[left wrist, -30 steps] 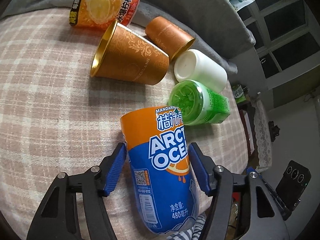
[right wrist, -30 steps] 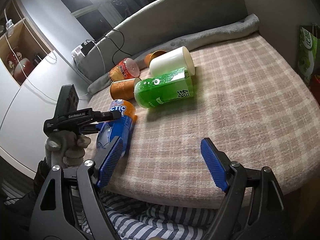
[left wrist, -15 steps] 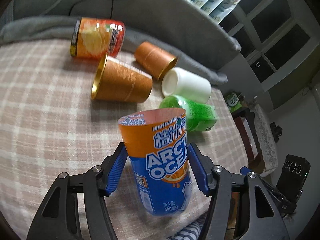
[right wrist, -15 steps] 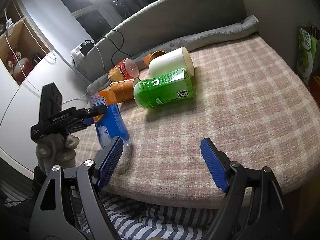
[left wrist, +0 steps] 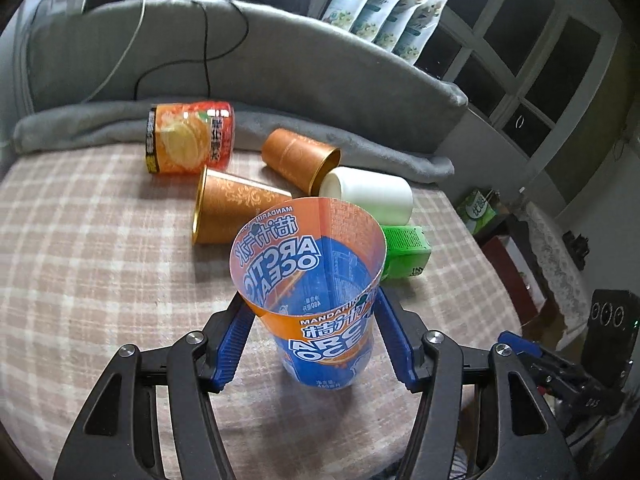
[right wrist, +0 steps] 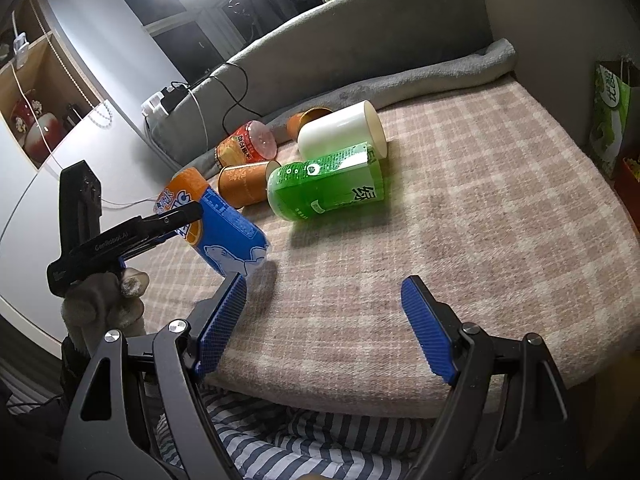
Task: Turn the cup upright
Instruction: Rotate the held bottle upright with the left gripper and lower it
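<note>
My left gripper [left wrist: 314,340] is shut on the blue and orange Arctic Ocean cup [left wrist: 320,320]. The cup stands nearly upright, mouth up, with its base at the checked cloth near the front edge. In the right wrist view the same cup [right wrist: 224,236] leans left in the left gripper [right wrist: 176,220]. My right gripper [right wrist: 324,320] is open and empty over the front of the cloth, to the right of the cup.
Other cups lie on their sides behind: a green one [right wrist: 324,188], a white one [right wrist: 340,130], two brown ones [left wrist: 236,210] [left wrist: 300,158] and an orange printed one [left wrist: 188,138]. A grey blanket roll [left wrist: 380,152] and a sofa back bound the far side.
My left gripper has lifted and turned the Arctic Ocean cup from lying on its side to nearly upright with its mouth up. The right gripper has not moved.
</note>
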